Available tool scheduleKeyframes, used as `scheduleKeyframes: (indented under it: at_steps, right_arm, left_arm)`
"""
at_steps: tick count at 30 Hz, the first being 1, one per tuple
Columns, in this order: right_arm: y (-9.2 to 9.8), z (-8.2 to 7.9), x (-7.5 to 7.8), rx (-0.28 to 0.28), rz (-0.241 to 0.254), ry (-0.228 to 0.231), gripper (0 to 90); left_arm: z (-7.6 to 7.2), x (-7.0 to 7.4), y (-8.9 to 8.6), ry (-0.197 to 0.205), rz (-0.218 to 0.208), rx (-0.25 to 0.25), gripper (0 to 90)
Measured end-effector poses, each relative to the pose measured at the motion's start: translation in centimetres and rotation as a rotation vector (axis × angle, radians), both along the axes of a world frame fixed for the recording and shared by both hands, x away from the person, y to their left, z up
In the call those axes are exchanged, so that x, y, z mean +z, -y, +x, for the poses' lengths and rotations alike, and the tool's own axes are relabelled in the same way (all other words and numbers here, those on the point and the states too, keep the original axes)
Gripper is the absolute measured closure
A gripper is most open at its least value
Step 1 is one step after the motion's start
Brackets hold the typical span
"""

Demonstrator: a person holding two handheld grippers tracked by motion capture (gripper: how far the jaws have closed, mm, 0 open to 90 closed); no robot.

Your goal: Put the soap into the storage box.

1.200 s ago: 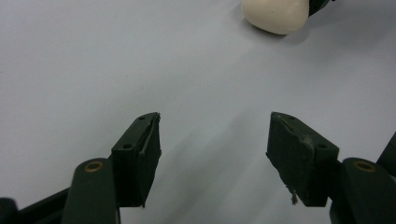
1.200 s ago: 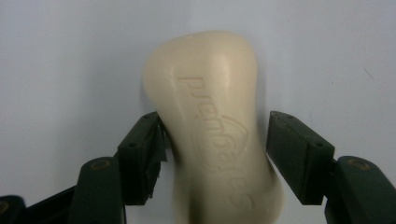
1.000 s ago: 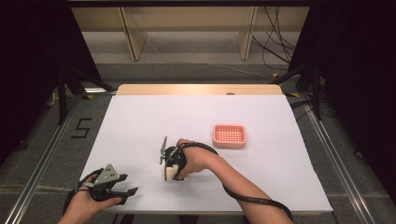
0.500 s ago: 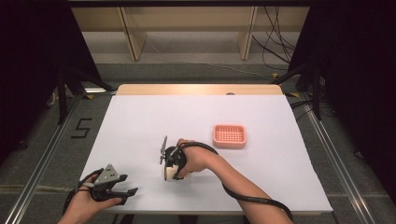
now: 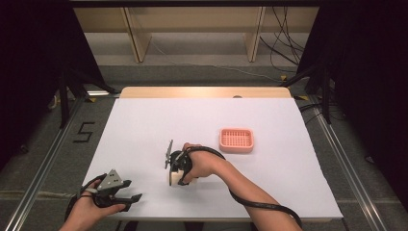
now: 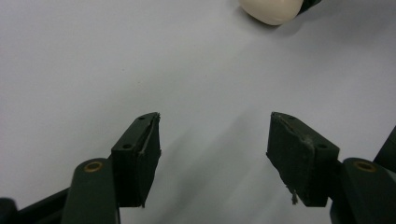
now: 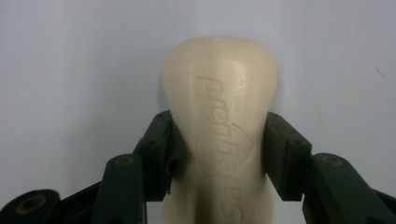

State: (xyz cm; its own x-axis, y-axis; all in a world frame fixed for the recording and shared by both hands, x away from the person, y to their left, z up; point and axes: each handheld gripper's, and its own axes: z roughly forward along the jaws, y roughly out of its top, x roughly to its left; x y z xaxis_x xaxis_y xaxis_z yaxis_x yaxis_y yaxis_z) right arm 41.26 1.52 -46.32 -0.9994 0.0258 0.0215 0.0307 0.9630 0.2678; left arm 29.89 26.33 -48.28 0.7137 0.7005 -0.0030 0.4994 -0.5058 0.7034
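Right gripper view: right claw [image 7: 219, 154] clamps the cream, waisted soap bar [image 7: 219, 107], barely shifted since earlier; left claw [image 6: 215, 154] gapes wide, empty, soap ahead.

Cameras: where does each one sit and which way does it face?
High view: above the person's side, looking forward and down on the white table; both forearms and each hand-held gripper show.
Left gripper view: rides the left hand-held gripper, looking along its open jaws at the table.
Right gripper view: rides the right hand-held gripper, jaws clamping the soap bar.
Shared: the soap bar appears in all three.
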Motion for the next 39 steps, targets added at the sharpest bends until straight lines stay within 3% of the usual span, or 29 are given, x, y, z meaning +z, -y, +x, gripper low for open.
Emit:
scheduleKeyframes:
  at_steps: [2, 3, 4, 5, 6, 7, 8, 9, 10, 11, 12, 14, 16, 18, 19, 22, 23, 24, 25, 27, 29, 30, 33, 36, 39]
  right_arm:
    - [0.0, 0.0, 0.0, 0.003, 0.000, 0.006, 50.1]
    - [0.0, 0.1, 0.0, 0.002, 0.006, 0.013, 50.2]
    - [0.1, 0.5, 0.0, 0.045, 0.003, 0.045, 50.2]
    - [0.2, 0.1, 0.1, -0.003, -0.009, 0.022, 50.2]
    - [0.2, 0.2, 0.0, -0.007, 0.018, 0.005, 50.2]
    - [0.2, 0.2, 0.0, -0.007, 0.018, 0.005, 50.2]
    - [0.4, -0.1, 0.0, -0.051, -0.008, -0.011, 50.2]
    - [0.4, -0.1, 0.0, -0.051, -0.008, -0.011, 50.2]
    - [0.4, 0.0, 0.2, -0.042, -0.017, 0.001, 50.2]
    - [0.5, 0.4, 0.0, 0.016, 0.012, 0.019, 50.2]
    - [0.5, 0.5, -0.1, 0.032, 0.036, 0.023, 50.2]
    - [0.5, -0.1, 0.0, -0.037, 0.030, -0.024, 50.2]
    - [0.6, 0.3, 0.1, -0.005, 0.047, 0.004, 50.2]
    - [0.6, 0.3, 0.2, -0.007, 0.052, 0.007, 50.2]
    - [0.7, 0.0, 0.3, -0.054, 0.048, -0.020, 50.3]
    - [0.8, 0.0, 0.4, -0.046, 0.052, -0.015, 50.3]
    - [0.9, 0.1, 0.4, -0.037, 0.059, -0.012, 50.3]
    - [0.9, 0.1, 0.4, -0.029, 0.068, -0.004, 50.3]
    - [1.0, -0.1, 0.5, -0.062, 0.067, -0.019, 50.3]
    - [1.5, 0.0, 0.7, -0.071, 0.088, -0.015, 50.2]
    - [1.6, -0.1, 0.7, -0.081, 0.095, -0.027, 50.2]
    - [2.2, 0.0, 0.8, -0.102, 0.109, -0.029, 50.3]
    - [2.6, 0.0, 0.8, -0.111, 0.111, -0.030, 50.3]
    - [3.2, 0.1, 0.9, -0.119, 0.131, -0.016, 50.3]
    - [3.8, 0.2, 1.1, -0.149, 0.147, -0.009, 50.3]
  left_arm:
    - [0.0, 0.0, 0.0, 0.001, -0.004, 0.001, 34.3]
    - [0.2, 0.1, -0.2, 0.026, 0.024, -0.029, 34.3]
    - [0.0, 0.0, 0.0, 0.000, -0.005, 0.003, 34.3]
    - [0.0, 0.0, 0.0, -0.005, -0.008, 0.001, 34.3]
    - [0.0, 0.1, -0.1, -0.010, 0.010, -0.012, 34.3]
    - [0.0, 0.0, 0.0, -0.005, -0.006, -0.002, 34.3]
    - [0.0, 0.0, -0.1, -0.010, 0.003, -0.008, 34.3]
    - [0.0, 0.0, -0.1, -0.010, 0.003, -0.008, 34.3]
    - [0.2, 0.1, -0.2, 0.011, 0.024, -0.034, 34.3]
    - [0.0, 0.0, 0.0, -0.003, -0.001, -0.003, 34.3]
    - [0.0, 0.0, 0.0, -0.002, -0.002, 0.000, 34.3]
    - [0.0, 0.0, 0.0, -0.003, -0.003, 0.004, 34.3]
    - [0.3, 0.1, -0.1, 0.026, 0.023, -0.026, 34.3]
    - [0.3, 0.1, -0.2, 0.024, 0.024, -0.029, 34.3]
    - [0.2, 0.1, -0.1, 0.023, 0.023, -0.027, 34.3]
    - [0.2, 0.1, -0.1, 0.024, 0.020, -0.027, 34.3]
    - [0.0, 0.0, 0.0, -0.001, -0.007, 0.004, 34.3]
    - [0.2, 0.1, -0.2, 0.023, 0.019, -0.026, 34.3]
    - [0.0, 0.0, 0.0, -0.003, -0.005, 0.004, 34.3]
    - [0.1, 0.1, -0.1, 0.013, 0.013, -0.023, 34.3]
    - [0.1, 0.1, -0.2, 0.006, 0.019, -0.029, 34.3]
    - [0.1, 0.0, -0.1, 0.014, 0.003, -0.011, 34.3]
    - [0.4, 0.0, -0.2, 0.033, 0.029, -0.030, 34.3]
    - [0.2, 0.1, -0.1, 0.023, 0.020, -0.022, 34.3]
    - [0.4, 0.1, -0.2, 0.025, 0.040, -0.037, 34.3]
